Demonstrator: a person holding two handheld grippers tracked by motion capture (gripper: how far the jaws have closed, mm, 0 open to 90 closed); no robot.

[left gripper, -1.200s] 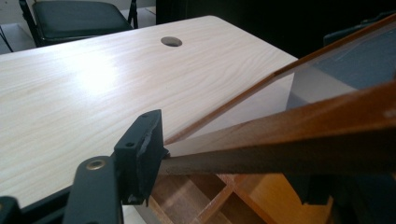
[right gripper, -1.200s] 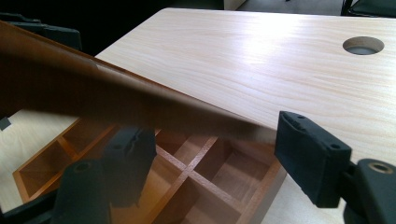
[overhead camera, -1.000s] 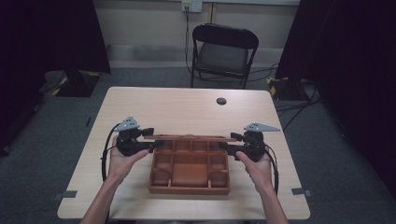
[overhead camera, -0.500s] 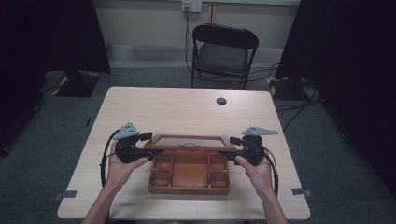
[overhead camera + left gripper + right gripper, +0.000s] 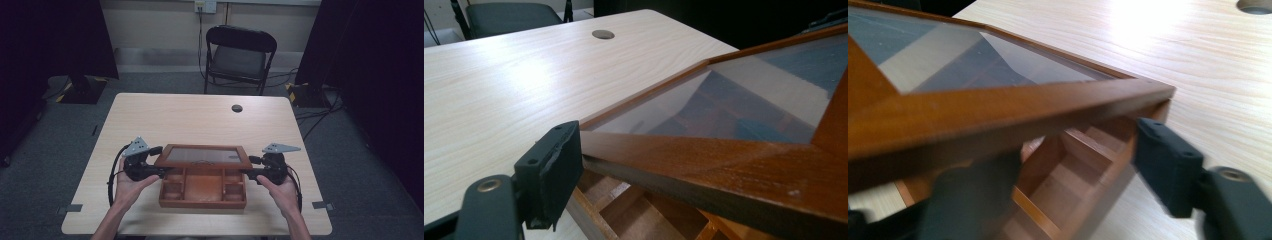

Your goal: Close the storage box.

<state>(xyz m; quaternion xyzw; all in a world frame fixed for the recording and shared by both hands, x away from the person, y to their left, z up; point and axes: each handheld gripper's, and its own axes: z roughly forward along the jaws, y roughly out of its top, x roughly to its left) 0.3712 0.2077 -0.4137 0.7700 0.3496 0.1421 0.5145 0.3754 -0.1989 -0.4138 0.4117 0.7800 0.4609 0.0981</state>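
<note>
A brown wooden box (image 5: pixel 202 200) with several open compartments sits near the table's front edge. Its glass-paned lid (image 5: pixel 202 156) is tilted up on its far edge. My left gripper (image 5: pixel 161 171) is at the lid's left end. One black finger (image 5: pixel 549 175) sits against the lid frame (image 5: pixel 704 165), and the other is hidden beneath it. These jaws have just been opening and clamp nothing. My right gripper (image 5: pixel 248 173) is at the lid's right end. Its jaws have just been closing. One finger (image 5: pixel 973 200) is under the lid (image 5: pixel 998 110), the other finger (image 5: pixel 1168 170) beside the box wall, neither pressing.
A round cable hole (image 5: pixel 237 108) lies in the far middle of the light wooden table (image 5: pixel 150 120). A black folding chair (image 5: pixel 240 55) stands behind the table. Cables trail from both grippers at the table's sides.
The lid has swung up from nearly flat to a raised tilt, showing the compartments below. Both hands stayed at the box's ends and shifted slightly toward the person.
</note>
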